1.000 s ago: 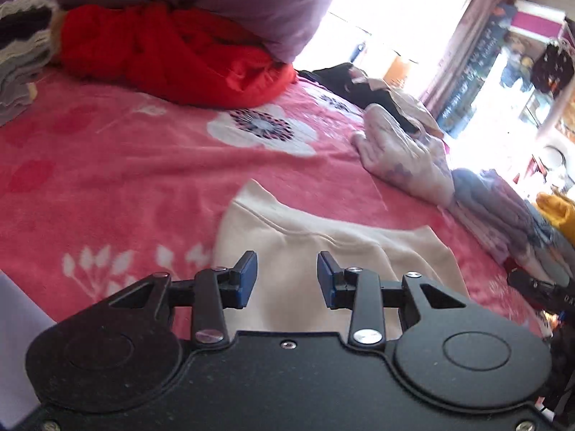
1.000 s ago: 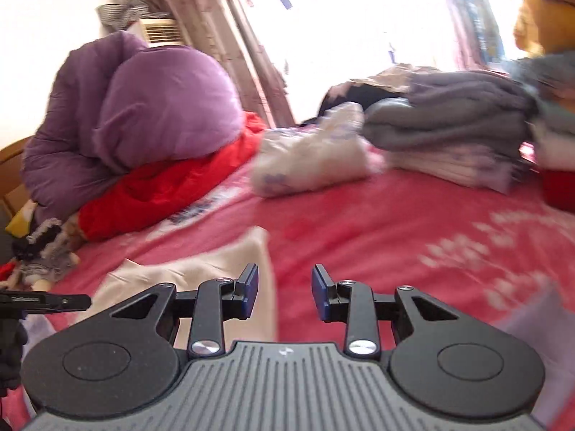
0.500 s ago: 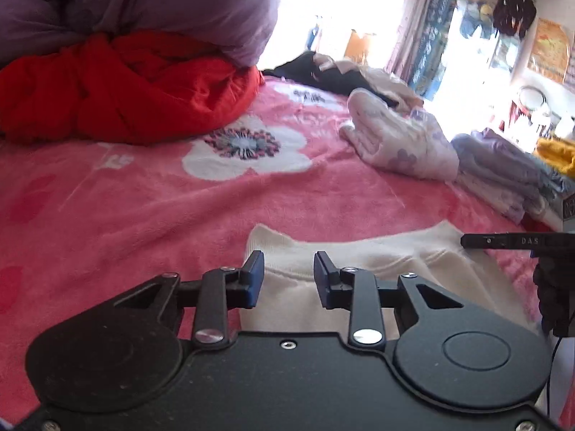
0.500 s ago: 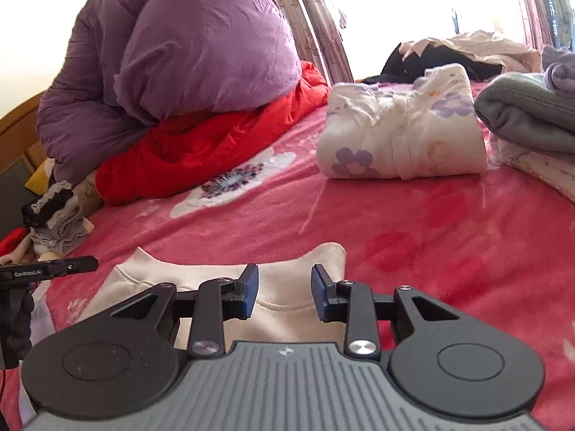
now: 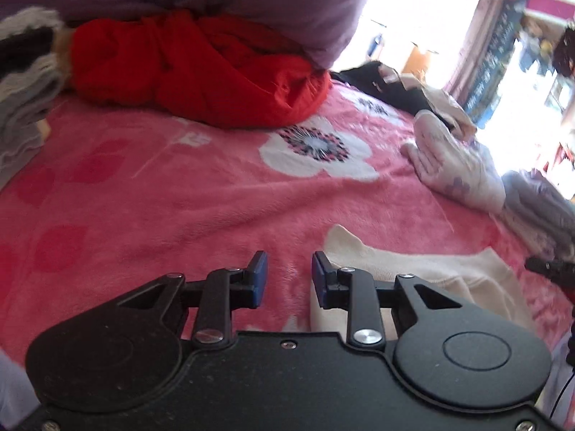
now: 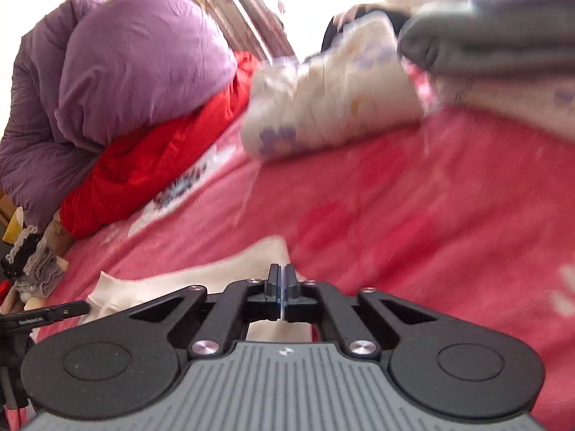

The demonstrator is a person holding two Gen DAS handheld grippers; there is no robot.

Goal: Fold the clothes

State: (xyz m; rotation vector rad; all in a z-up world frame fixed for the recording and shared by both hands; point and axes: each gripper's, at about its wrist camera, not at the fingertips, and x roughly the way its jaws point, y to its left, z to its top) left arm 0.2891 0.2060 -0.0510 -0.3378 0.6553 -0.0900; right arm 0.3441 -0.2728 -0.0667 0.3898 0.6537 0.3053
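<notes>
A cream garment [image 5: 413,265] lies flat on the pink flowered blanket [image 5: 179,197]. My left gripper [image 5: 289,273] hovers at the garment's near left corner. It is open, with only blanket showing between its blue pads, and the cloth's edge lies under the right finger [image 5: 321,280]. In the right wrist view the same cream garment [image 6: 201,280] runs under my right gripper [image 6: 282,276]. That gripper's pads are pressed together at the garment's right corner with a pale sliver of cloth between them. This view is blurred.
A purple duvet [image 6: 136,64] and a red garment [image 5: 201,68] are heaped at the back. A folded flower-print garment [image 6: 334,107] and a grey folded stack [image 6: 496,32] sit on the right. Grey knitwear [image 5: 25,86] lies at the far left, and a black garment [image 5: 388,86] lies beyond.
The right jaws have gone from open to shut at the cream garment's corner. The left gripper has slid left, from over the cloth to its left edge, with a slightly narrower gap.
</notes>
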